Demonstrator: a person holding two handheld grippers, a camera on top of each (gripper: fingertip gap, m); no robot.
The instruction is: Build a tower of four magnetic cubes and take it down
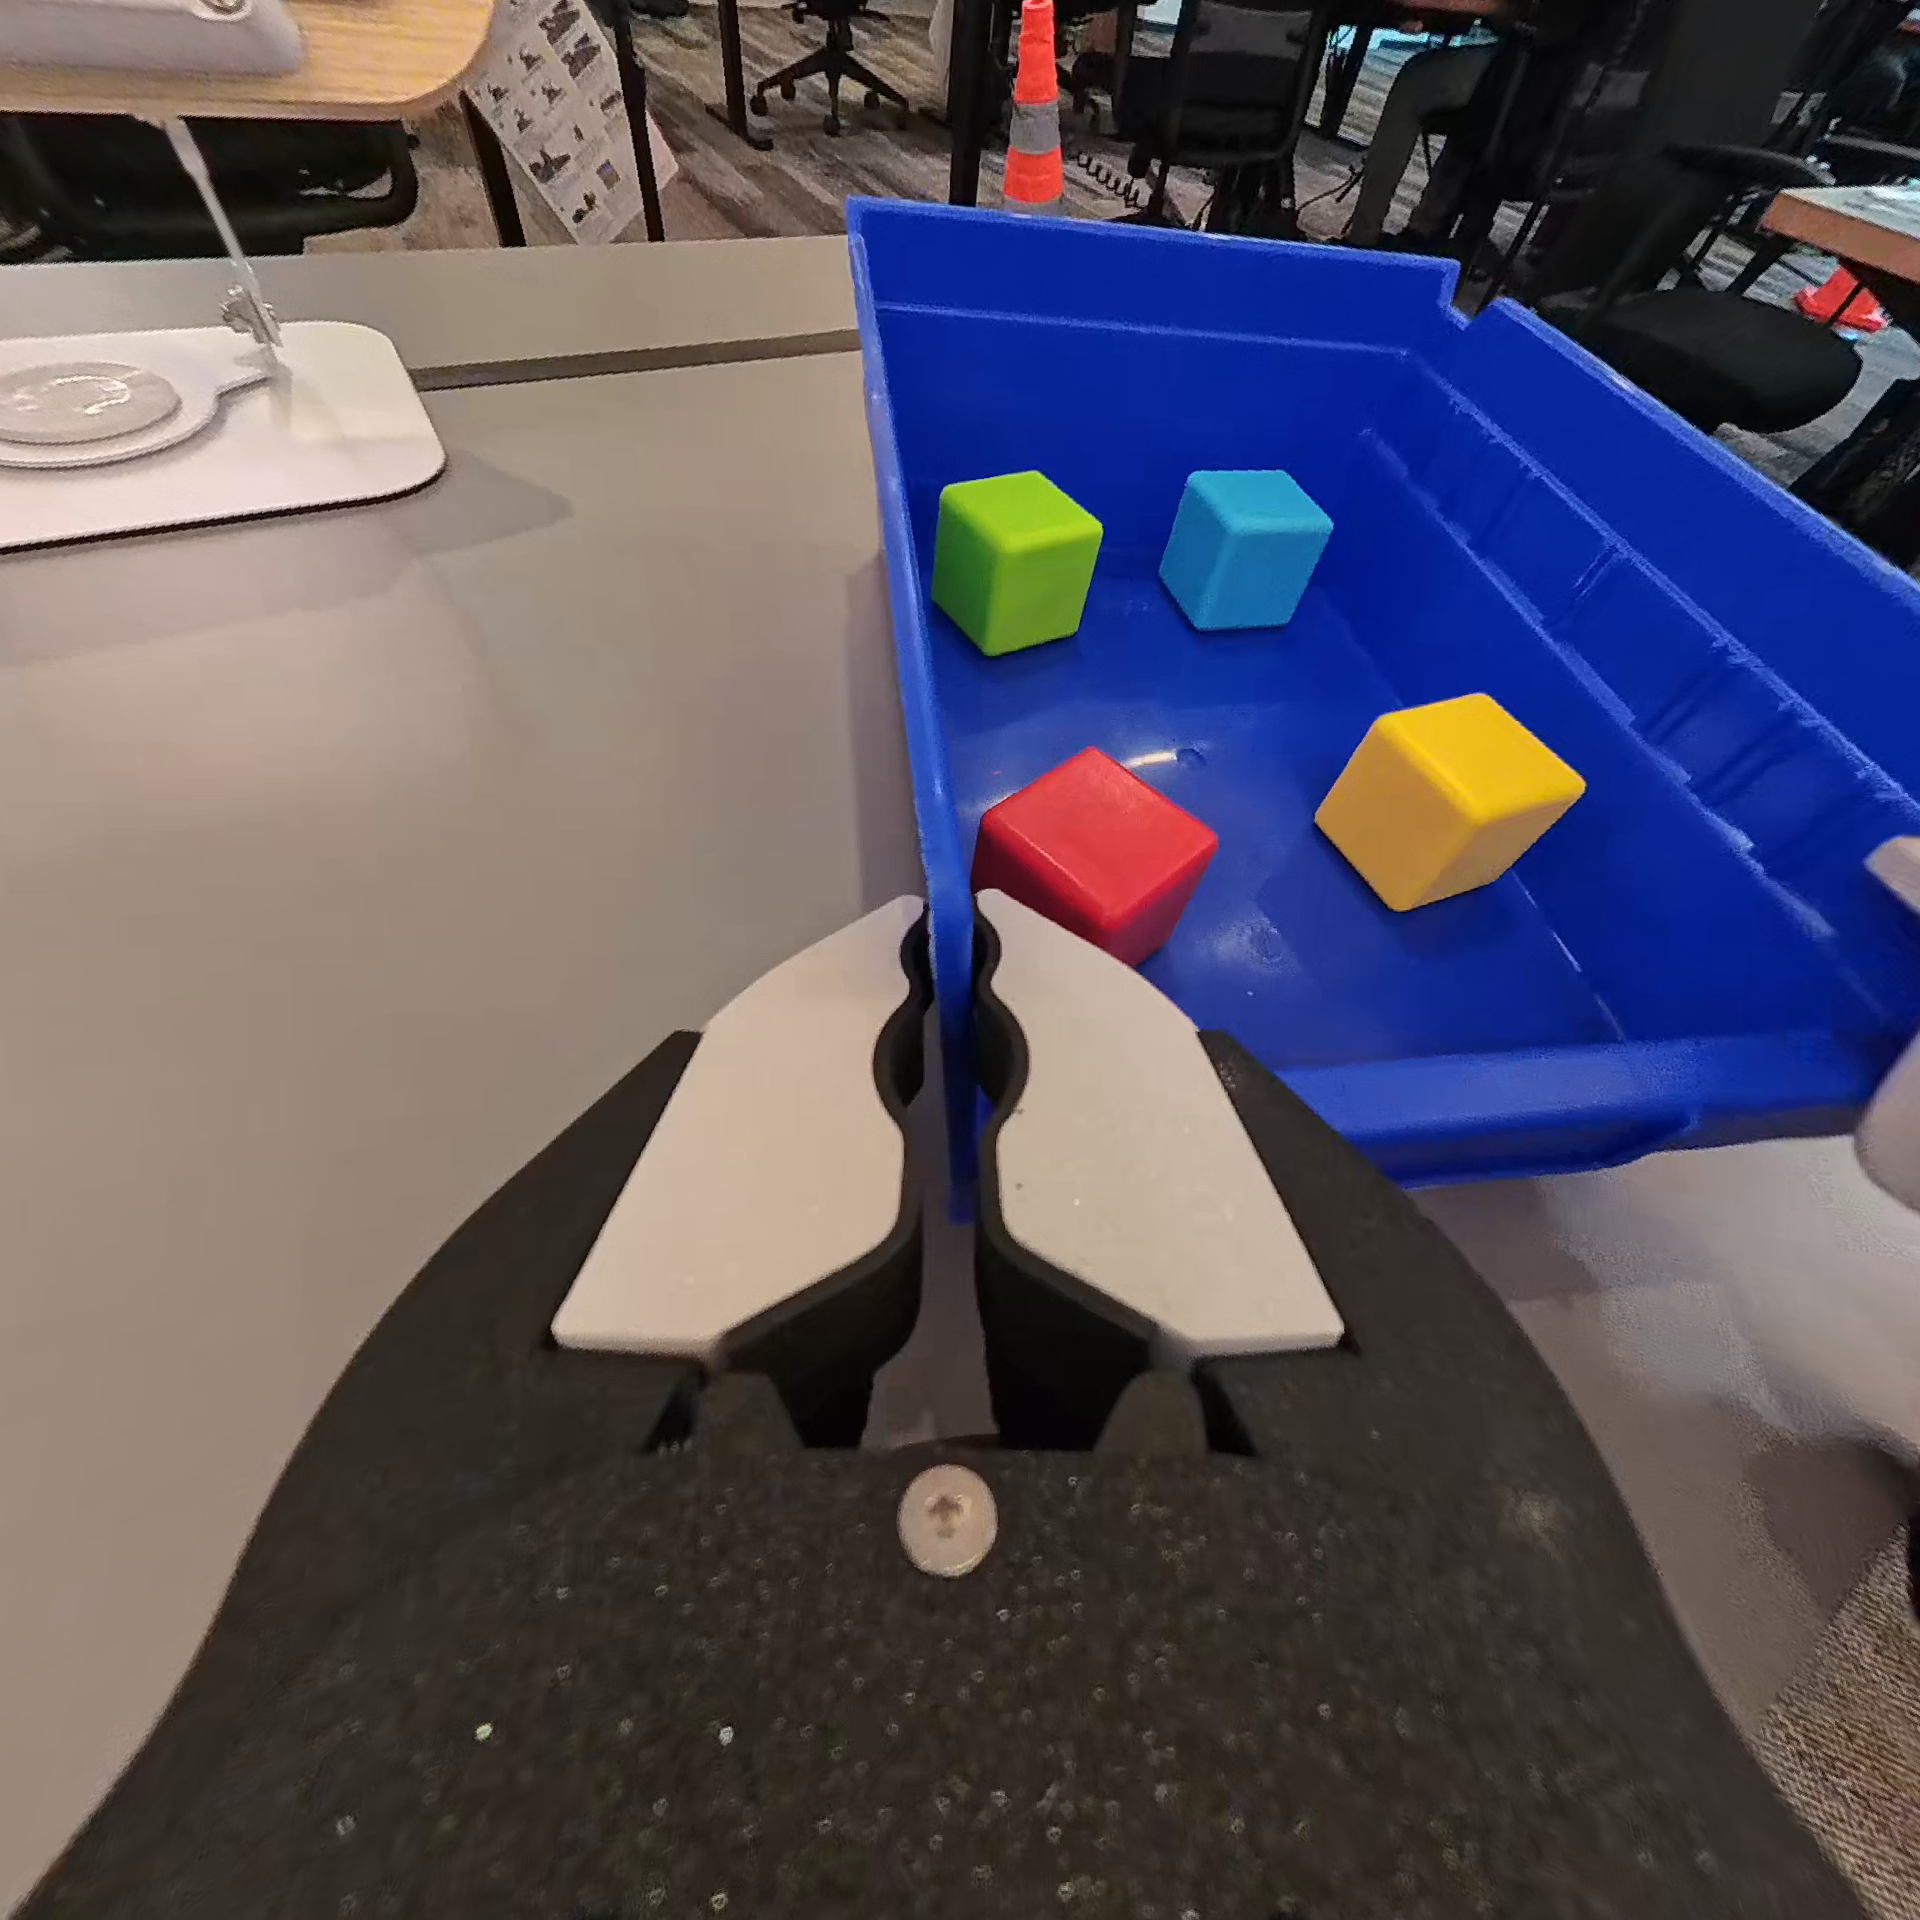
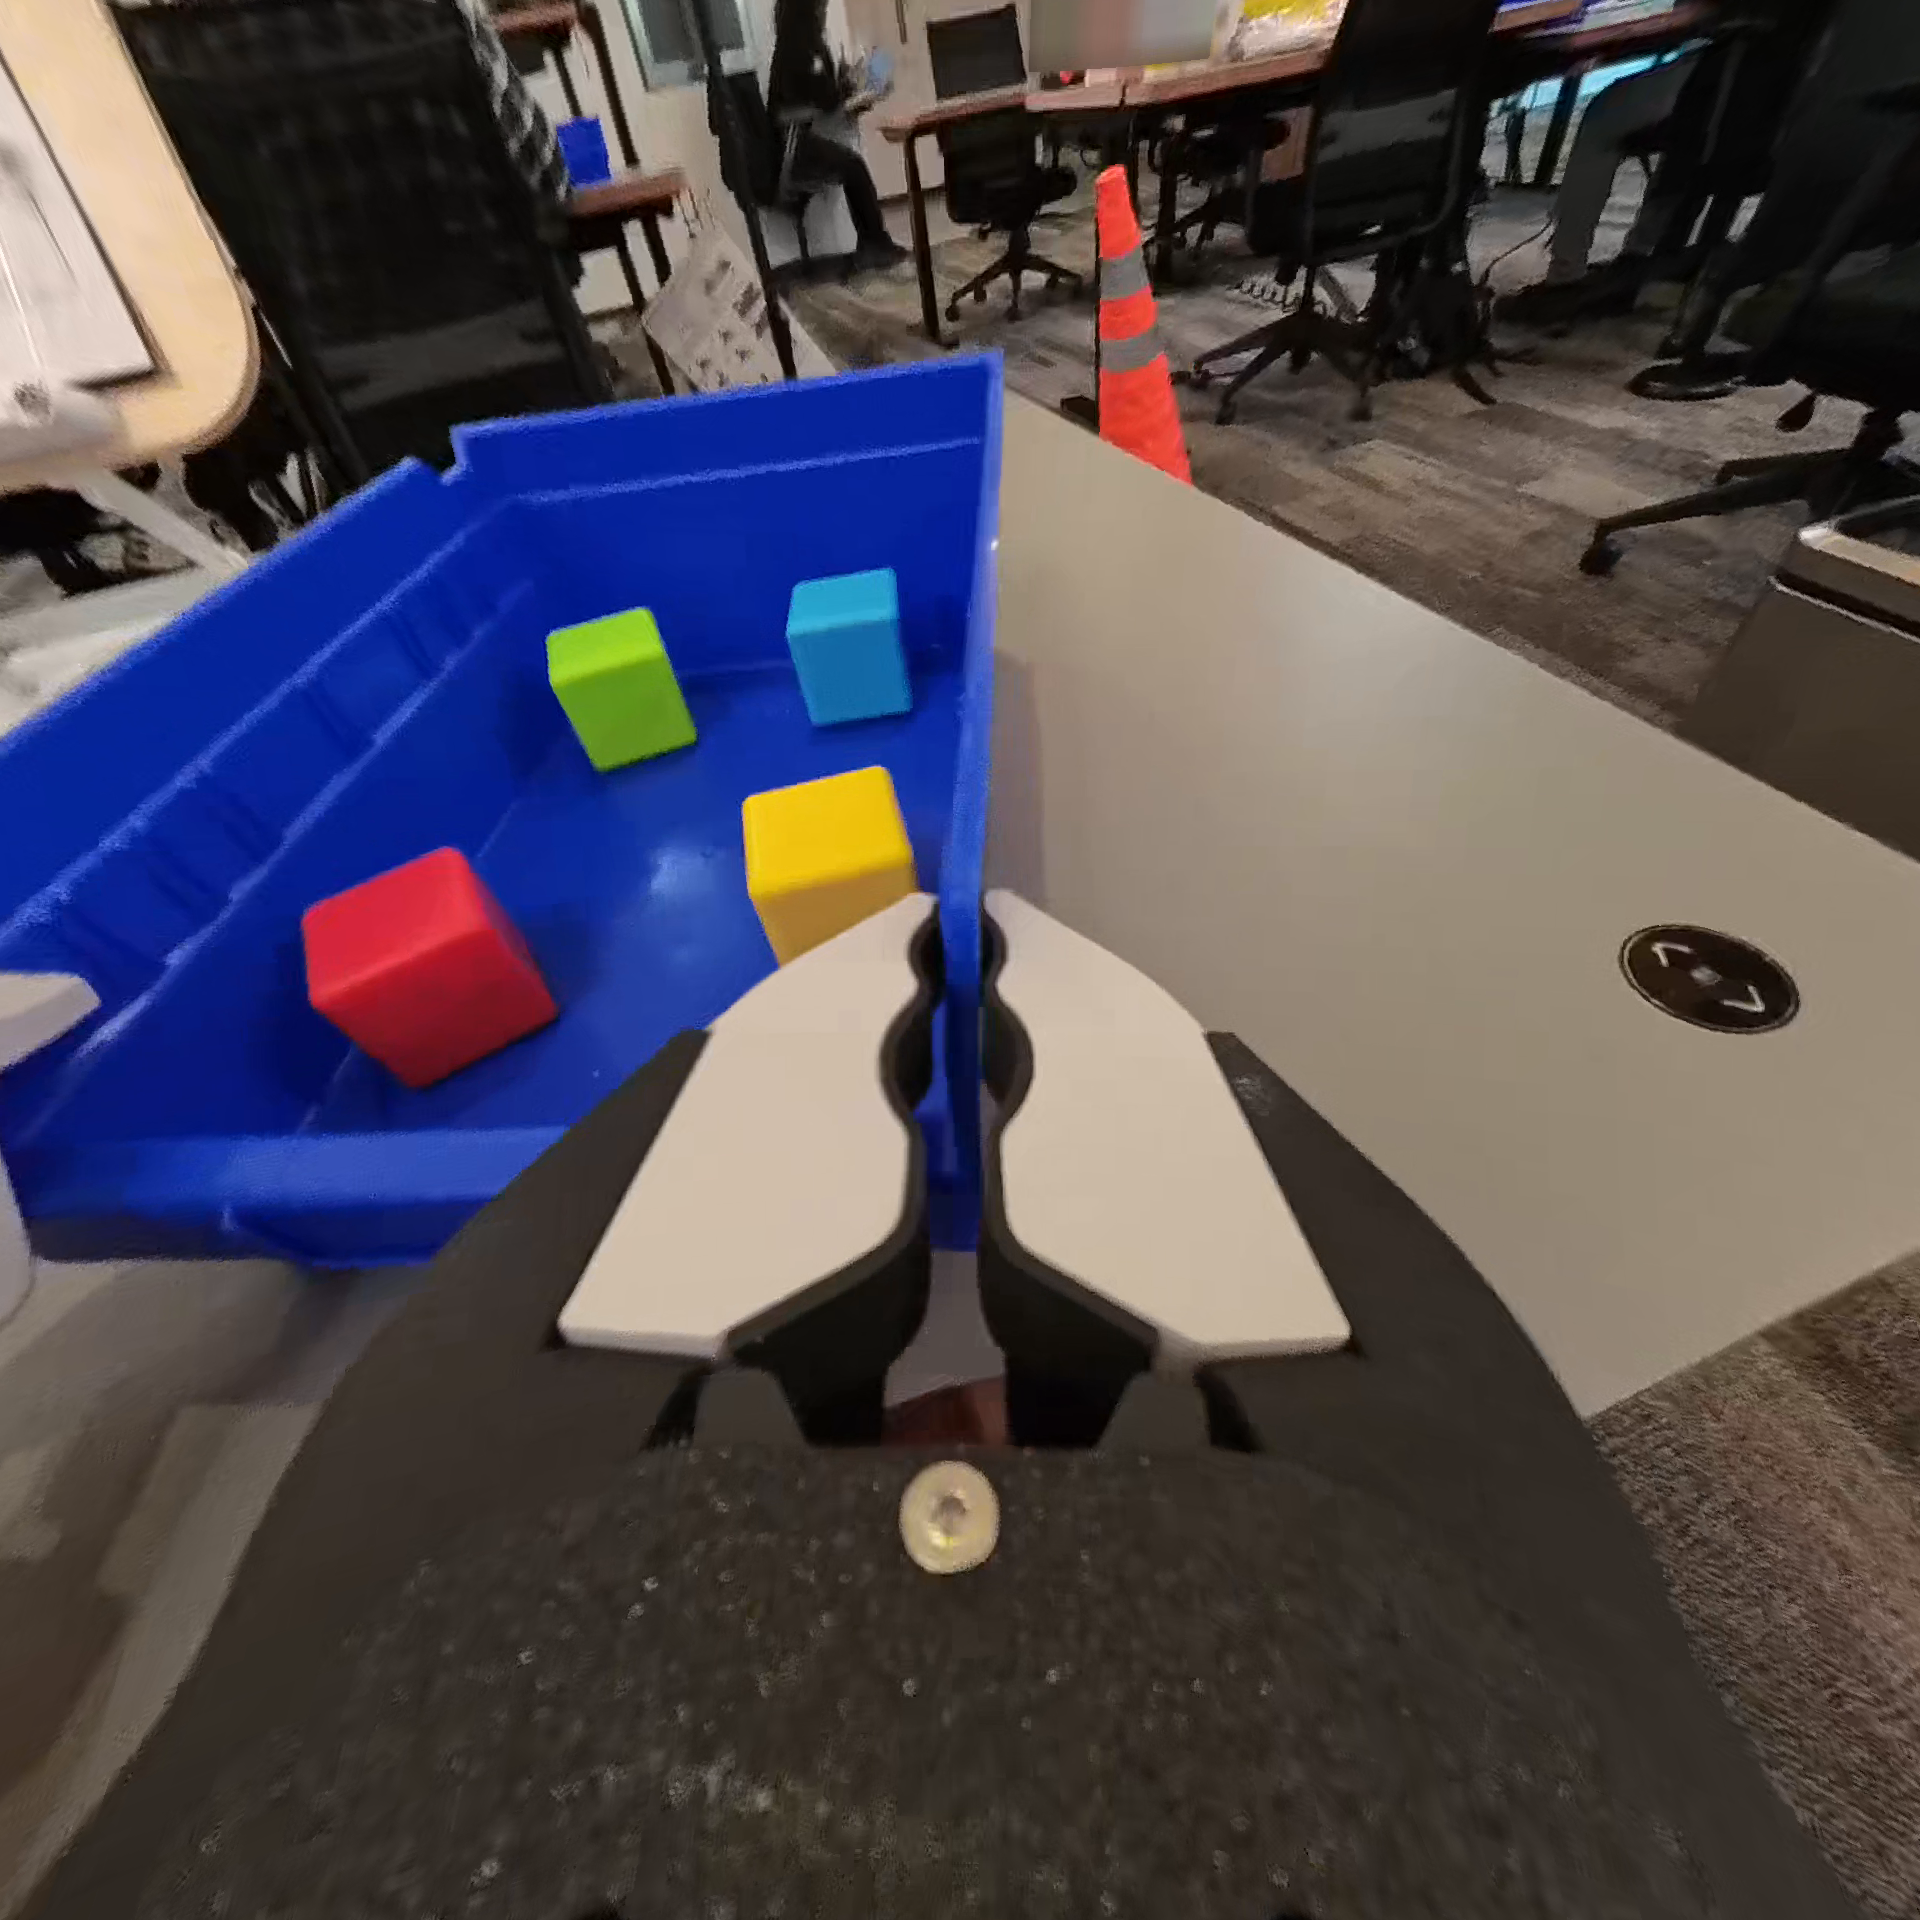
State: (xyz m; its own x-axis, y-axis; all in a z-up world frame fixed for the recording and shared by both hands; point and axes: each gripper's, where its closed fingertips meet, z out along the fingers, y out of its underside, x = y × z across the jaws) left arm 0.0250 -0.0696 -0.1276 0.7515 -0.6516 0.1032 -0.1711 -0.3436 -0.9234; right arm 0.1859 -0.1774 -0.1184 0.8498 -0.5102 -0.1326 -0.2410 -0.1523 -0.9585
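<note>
Item: blue bin [image 1: 1143, 343], landmark for this entry, sitting on a grey table [image 1: 416, 831] and being held by both tools at once. Left gripper [image 1: 951, 914]: jaws nearly closed, pinching the bin's left side wall near its front corner, the thin plastic lying between the pads. Right gripper [image 2: 961, 914]: likewise nearly closed, clamping the bin's right side wall near the front. Judged purpose: the paired hold is steadying or shifting the bin, not yet picking cubes. Contents, all loose on the bin floor and apart from one another, none stacked: red cube [image 1: 1096, 852] at the front left, just beside the left wall; yellow cube [image 1: 1449, 800] at the front right, near the right wall; green cube [image 1: 1013, 561] at the back left; light blue cube [image 1: 1247, 551] at the back right. Tower: not yet begun. Edges and room: the bin's side walls are standing taller than the cubes, so each cube is probably calling for a reach from above; open table is lying to the bin's left and right for building.
</note>
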